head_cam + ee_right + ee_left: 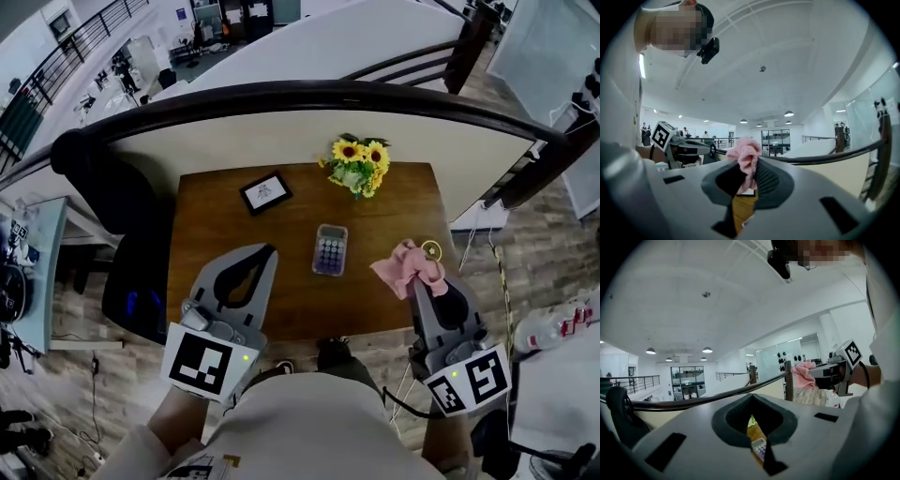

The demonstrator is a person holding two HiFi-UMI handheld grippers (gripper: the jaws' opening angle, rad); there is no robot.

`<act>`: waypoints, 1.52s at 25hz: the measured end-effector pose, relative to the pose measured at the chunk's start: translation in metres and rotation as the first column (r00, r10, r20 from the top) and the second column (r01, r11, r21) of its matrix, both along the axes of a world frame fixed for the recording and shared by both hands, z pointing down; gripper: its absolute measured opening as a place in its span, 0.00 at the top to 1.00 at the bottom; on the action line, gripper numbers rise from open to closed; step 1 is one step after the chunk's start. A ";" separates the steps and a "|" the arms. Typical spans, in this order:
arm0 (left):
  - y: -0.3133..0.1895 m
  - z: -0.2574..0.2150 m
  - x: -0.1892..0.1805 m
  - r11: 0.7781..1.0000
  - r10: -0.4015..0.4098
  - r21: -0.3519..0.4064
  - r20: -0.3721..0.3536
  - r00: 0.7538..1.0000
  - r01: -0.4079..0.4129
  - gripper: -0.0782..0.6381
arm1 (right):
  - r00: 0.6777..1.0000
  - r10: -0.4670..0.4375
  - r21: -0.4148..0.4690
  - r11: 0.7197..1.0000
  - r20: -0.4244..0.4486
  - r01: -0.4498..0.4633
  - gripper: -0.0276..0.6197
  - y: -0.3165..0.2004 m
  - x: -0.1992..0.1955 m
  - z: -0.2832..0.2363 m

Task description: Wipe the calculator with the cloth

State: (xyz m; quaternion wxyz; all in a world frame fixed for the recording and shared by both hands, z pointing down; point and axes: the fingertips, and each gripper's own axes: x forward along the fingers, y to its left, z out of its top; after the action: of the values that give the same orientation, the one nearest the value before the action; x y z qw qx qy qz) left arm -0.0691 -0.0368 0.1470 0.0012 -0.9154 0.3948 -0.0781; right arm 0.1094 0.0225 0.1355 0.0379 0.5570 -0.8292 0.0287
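A small grey-purple calculator (330,249) lies flat near the middle of the brown wooden table (217,234). My right gripper (419,283) is shut on a pink cloth (407,266), which hangs bunched just right of the calculator. My left gripper (269,250) is shut and empty, its tips just left of the calculator. In the left gripper view the shut jaws (751,399) show the calculator (759,446) through the slit below them, with the cloth (804,373) off to the right. In the right gripper view the cloth (743,153) sticks up between the jaws (750,163).
A black picture frame (265,192) and a bunch of sunflowers (359,165) stand at the table's far side. A small gold ring-shaped thing (430,250) lies beside the cloth. A curved dark railing (309,94) runs behind the table and a black chair (131,281) stands at its left.
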 end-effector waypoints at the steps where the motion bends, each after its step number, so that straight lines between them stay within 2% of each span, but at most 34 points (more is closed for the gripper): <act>1: -0.007 0.000 0.008 1.000 -0.012 -0.002 0.003 1.000 0.012 0.89 | 1.000 -0.014 -0.003 1.000 0.000 0.014 0.87 -0.010 0.007 0.000; 11: -0.063 0.013 0.069 0.984 -0.173 -0.036 0.047 0.984 0.175 0.89 | 0.981 -0.191 -0.051 0.980 0.013 0.192 0.87 -0.098 0.069 0.021; 17: -0.079 0.026 0.074 0.956 -0.284 -0.055 0.063 0.957 0.287 0.89 | 0.953 -0.302 -0.085 0.950 0.009 0.301 0.87 -0.137 0.075 0.041; 21: -0.081 0.037 0.067 0.941 -0.324 -0.080 0.082 0.943 0.330 0.89 | 0.937 -0.350 -0.095 0.932 0.017 0.350 0.87 -0.150 0.066 0.048; 27: -0.087 0.048 0.057 0.935 -0.331 -0.104 0.097 0.939 0.340 0.89 | 0.932 -0.361 -0.130 0.924 0.020 0.361 0.87 -0.159 0.054 0.063; 38: -0.101 0.082 0.049 0.951 -0.243 -0.162 0.130 0.961 0.262 0.89 | 0.964 -0.263 -0.223 0.939 0.028 0.262 0.87 -0.171 0.054 0.106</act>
State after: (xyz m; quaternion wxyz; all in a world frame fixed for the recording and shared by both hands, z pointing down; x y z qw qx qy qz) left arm -0.0201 -0.1376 0.2295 -0.0692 -0.8481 0.4997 -0.1619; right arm 0.1639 -0.1487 0.2420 0.1052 0.4337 -0.8873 0.1164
